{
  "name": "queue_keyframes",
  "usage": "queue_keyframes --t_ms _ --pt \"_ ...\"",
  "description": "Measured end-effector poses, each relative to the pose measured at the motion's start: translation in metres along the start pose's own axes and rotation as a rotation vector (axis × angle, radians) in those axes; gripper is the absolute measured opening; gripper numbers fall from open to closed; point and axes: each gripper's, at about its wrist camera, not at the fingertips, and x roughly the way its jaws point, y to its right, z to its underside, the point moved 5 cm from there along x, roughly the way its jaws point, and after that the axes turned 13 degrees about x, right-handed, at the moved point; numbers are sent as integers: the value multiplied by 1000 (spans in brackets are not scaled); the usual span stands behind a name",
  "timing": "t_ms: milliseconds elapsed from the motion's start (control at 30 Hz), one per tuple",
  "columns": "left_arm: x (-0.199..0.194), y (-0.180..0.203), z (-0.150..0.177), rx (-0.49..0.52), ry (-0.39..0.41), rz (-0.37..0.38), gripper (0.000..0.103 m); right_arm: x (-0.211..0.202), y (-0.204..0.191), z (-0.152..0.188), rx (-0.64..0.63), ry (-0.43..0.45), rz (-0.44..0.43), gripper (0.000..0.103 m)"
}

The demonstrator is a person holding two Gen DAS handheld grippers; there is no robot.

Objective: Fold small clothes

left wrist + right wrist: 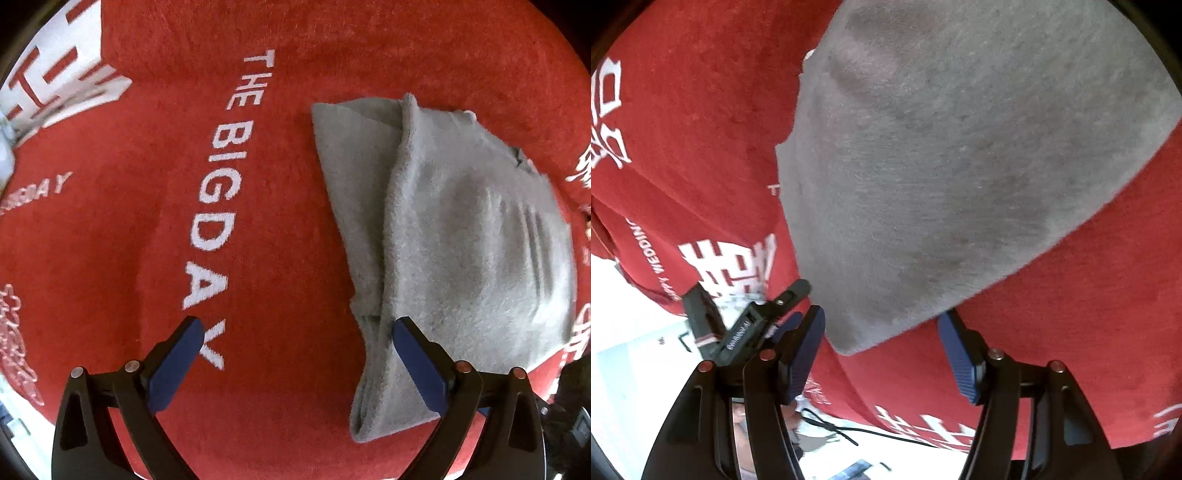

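Note:
A small grey fleece garment [454,229] lies partly folded on a red cloth [129,229] with white lettering. My left gripper [297,328] is open and empty; its right finger [417,362] rests over the garment's near edge, the left finger over bare red cloth. In the right wrist view the same grey garment [953,155] fills the upper middle. My right gripper [881,328] is open and empty, with the garment's near corner just ahead between the fingers.
The red cloth's edge [849,417] hangs at the bottom of the right wrist view, with white floor and a black cable [849,432] below. The other black gripper [750,317] shows at the left of the right wrist view.

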Motion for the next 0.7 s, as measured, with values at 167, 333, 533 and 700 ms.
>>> queue_keyframes --t_ms 167,333,533,700 --pt "1 -15 -7 -94 21 182 102 20 -11 -2 24 22 -80 69" --pt "6 -17 -18 -145 23 362 102 33 -21 -5 79 -5 -140 9" --pt "9 14 -35 -135 9 588 102 5 -59 -9 -8 -17 -247 8" --pt "20 44 -57 -160 7 705 102 -6 -77 -9 -50 -31 -267 8"
